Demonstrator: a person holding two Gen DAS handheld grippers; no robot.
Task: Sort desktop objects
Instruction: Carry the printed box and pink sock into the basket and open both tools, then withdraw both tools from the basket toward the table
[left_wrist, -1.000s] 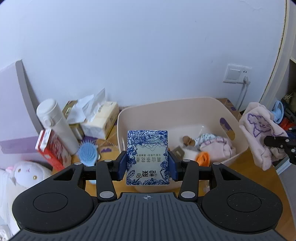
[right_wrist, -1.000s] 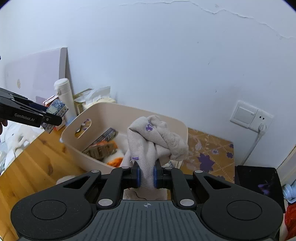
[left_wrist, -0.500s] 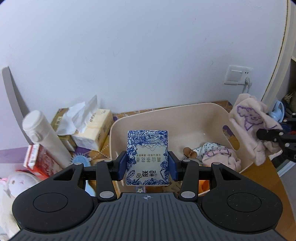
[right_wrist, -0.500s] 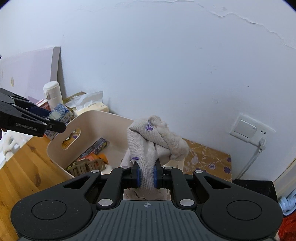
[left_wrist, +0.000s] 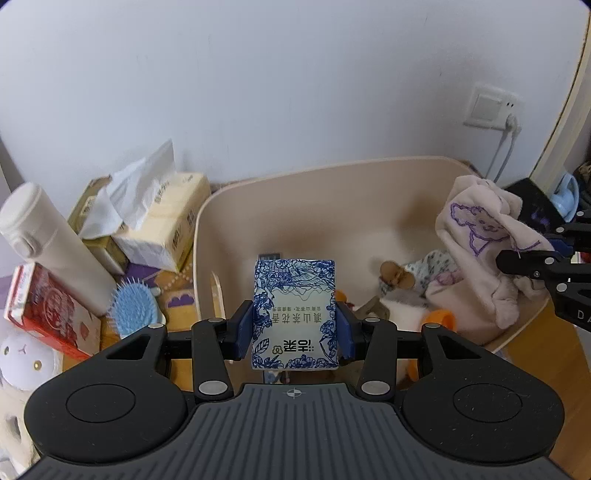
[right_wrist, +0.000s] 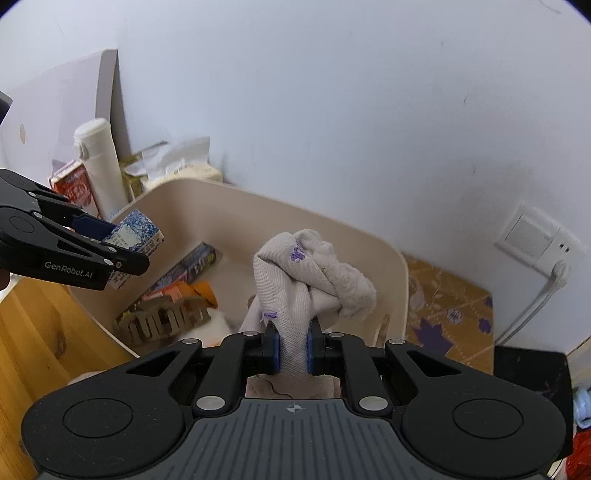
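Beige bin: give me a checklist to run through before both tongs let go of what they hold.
1. Left tongs clamped on the tissue pack: ok, pads press both sides.
2. Right tongs clamped on the cloth: ok, fabric pinched between the pads.
3. Tissue pack over the bin: ok in the left wrist view, near its left end.
4. Cloth over the bin: ok, it hangs above the right end.
5. Free floor under each item: cannot tell; a hair clip, a box and small clothes already lie inside.
6. Tongs apart from each other: ok, clear gap between them.
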